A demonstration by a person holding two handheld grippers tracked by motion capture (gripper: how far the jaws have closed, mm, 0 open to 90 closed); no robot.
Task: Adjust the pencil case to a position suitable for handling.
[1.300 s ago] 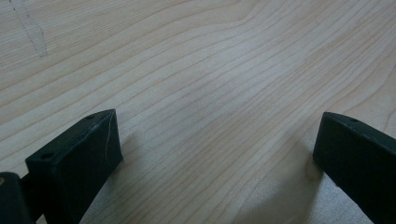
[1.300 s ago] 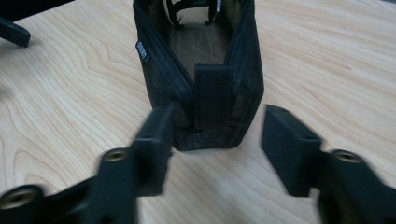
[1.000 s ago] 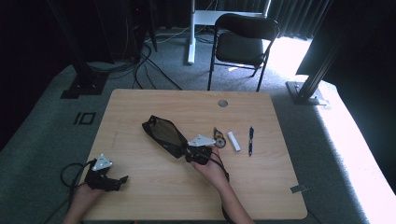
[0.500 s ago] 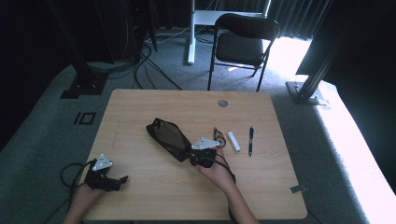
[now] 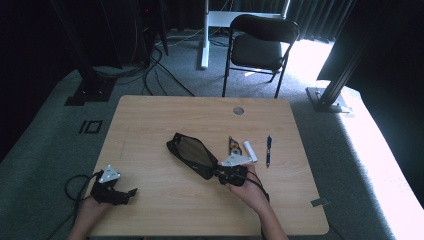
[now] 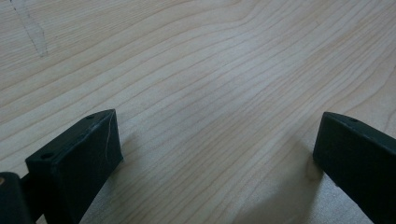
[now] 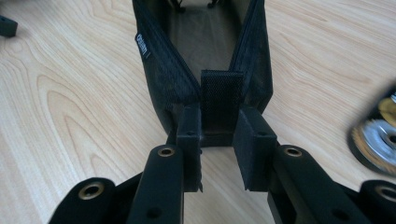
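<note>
- The black fabric pouch with an open mouth (image 5: pixel 192 154) lies mid-desk, just left of the right gripper (image 5: pixel 226 174); its black end tab (image 7: pixel 221 100) sits between the jaws, which are clenched on it
- The left gripper (image 6: pixel 217 154) rests at the near left corner, jaws released and spread over bare wood
- The light wooden desk (image 5: pixel 150 120) also carries a white cylinder (image 5: pixel 250 151) and a dark blue pen (image 5: pixel 268 150) to the right; a black folding chair (image 5: pixel 260 45) stands beyond on grey carpet

High view looks down on the table (image 5: pixel 150 120); both gripper views skim it closely.
</note>
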